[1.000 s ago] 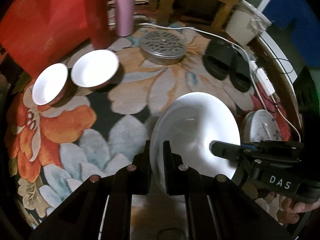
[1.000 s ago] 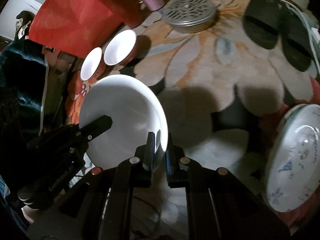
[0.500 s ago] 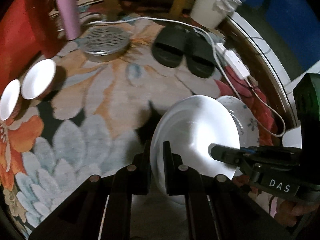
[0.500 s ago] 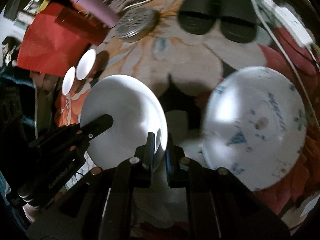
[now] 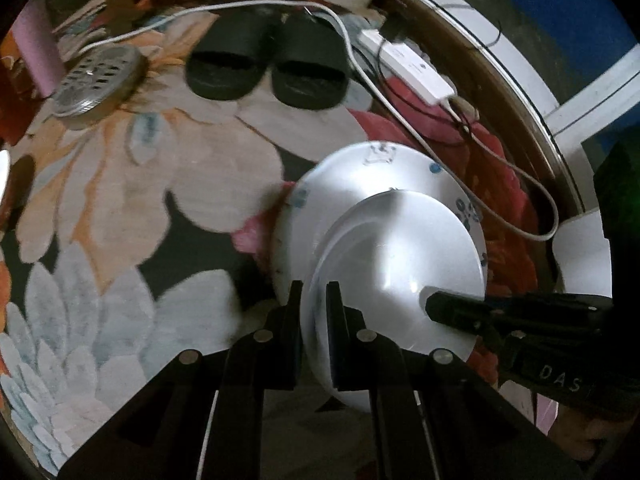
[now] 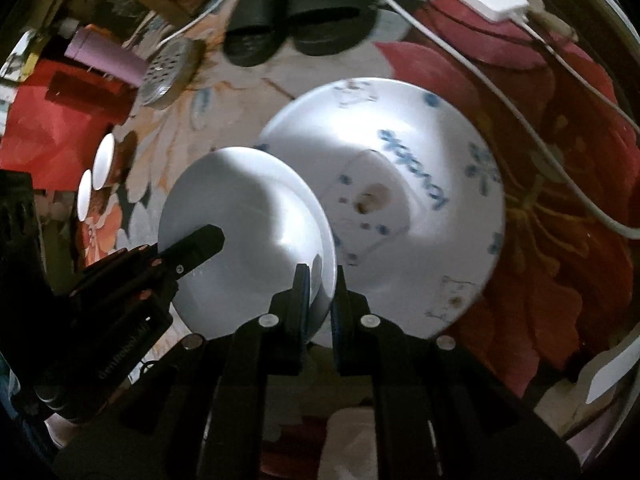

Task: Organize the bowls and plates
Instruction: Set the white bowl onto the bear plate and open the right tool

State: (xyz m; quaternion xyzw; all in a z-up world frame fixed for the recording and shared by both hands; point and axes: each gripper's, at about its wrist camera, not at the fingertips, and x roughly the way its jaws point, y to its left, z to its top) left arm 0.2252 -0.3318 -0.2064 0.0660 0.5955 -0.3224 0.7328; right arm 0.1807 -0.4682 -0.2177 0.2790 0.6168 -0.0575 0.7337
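Both grippers are shut on the rim of one plain white plate [image 5: 396, 252], on opposite sides. My left gripper [image 5: 314, 300] pinches its near-left rim; my right gripper [image 6: 320, 284] pinches the other edge. The plate also shows in the right wrist view [image 6: 248, 220]. It hangs just above a larger white plate with blue patterns [image 6: 420, 184], which lies on the floral rug and also shows in the left wrist view [image 5: 360, 176]. Two small white bowls [image 6: 98, 178] sit at the far left of the right wrist view.
Black slippers [image 5: 268, 64], a round metal grate lid [image 5: 96, 80], a pink tumbler [image 6: 106, 56] and a red box [image 6: 52, 120] lie on the rug [image 5: 160, 168]. A white power strip [image 5: 416, 68] with its cable runs at the right.
Both grippers have carried the white plate to the right, from near the two bowls to over the blue-patterned plate. The grip on it has not changed.
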